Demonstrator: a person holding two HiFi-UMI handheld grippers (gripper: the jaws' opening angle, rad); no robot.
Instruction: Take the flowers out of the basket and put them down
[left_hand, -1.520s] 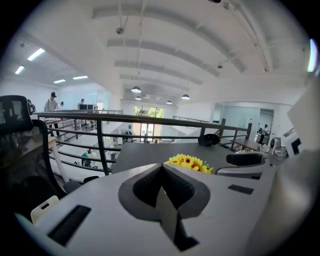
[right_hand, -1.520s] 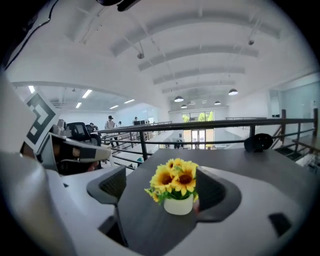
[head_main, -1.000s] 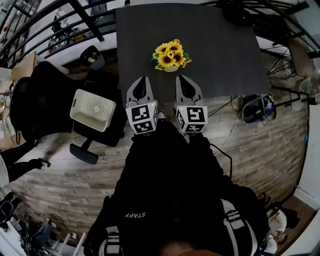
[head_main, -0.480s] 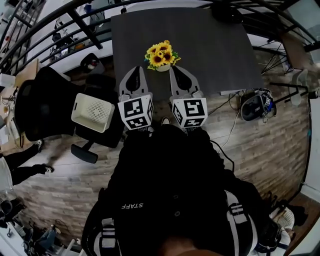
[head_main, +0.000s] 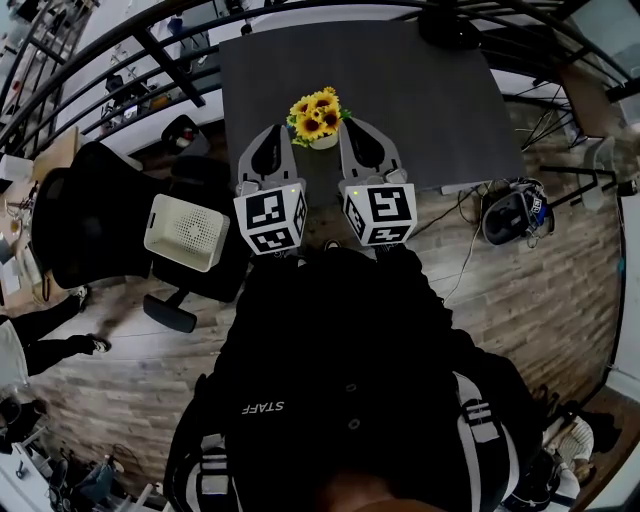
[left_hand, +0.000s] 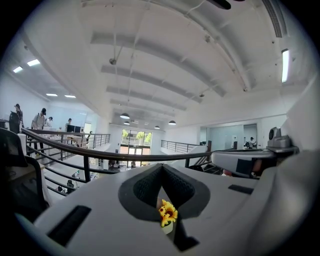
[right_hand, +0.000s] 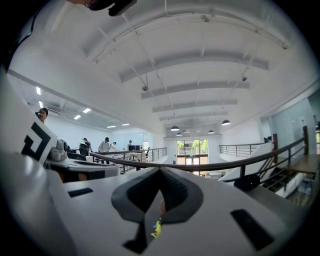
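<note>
Left gripper (head_main: 273, 133): shut tip to tip, empty, reaching over the dark table (head_main: 420, 100). Just right of those tips and slightly ahead: the flowers (head_main: 317, 110), a tight sunflower bunch upright in a small white basket (head_main: 323, 141), glimpsed only through the thin slit of each closed tool. Just right of the bunch: right gripper (head_main: 352, 130), likewise closed on nothing. Probably light, perhaps artificial; soft petals, stiffer stems. Best to open 1 tool wide and pinch the gathered stems just above the rim, not the heads. Worth pinning the basket with the other, as likely too light to stay put.
</note>
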